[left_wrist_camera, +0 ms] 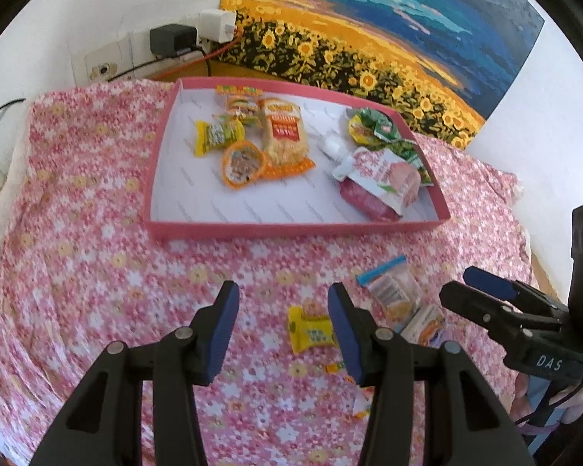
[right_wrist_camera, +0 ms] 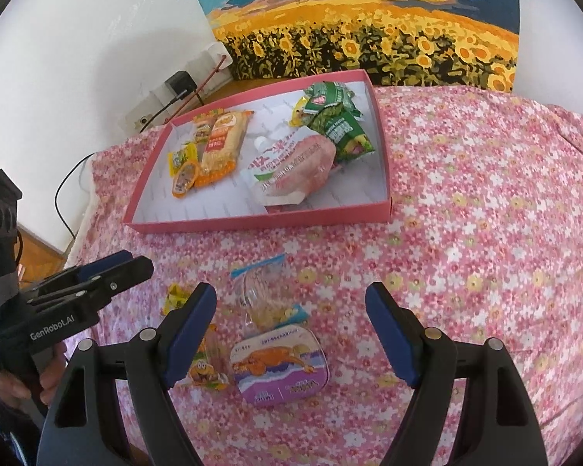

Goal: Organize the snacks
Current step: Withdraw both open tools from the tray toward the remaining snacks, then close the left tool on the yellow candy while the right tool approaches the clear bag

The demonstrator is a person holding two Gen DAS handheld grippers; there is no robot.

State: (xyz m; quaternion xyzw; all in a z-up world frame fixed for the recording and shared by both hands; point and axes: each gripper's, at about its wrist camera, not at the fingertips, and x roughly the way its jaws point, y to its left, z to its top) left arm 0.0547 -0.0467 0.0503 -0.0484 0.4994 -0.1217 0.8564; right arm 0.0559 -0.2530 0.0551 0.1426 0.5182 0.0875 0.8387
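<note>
On floral cloth: pink tray holding snack packets; pouch

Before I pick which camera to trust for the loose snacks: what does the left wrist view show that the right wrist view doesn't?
Only the left wrist view shows the small yellow candy wrapper whole, just ahead of the open left gripper.

Only the right wrist view shows the purple rounded snack tub whole, between the open right gripper's fingers, and the orange cartoon packet.

Both show the pink shallow cardboard tray holding sorted snacks, the clear blue-topped zip bag, and the pink floral cloth.
</note>
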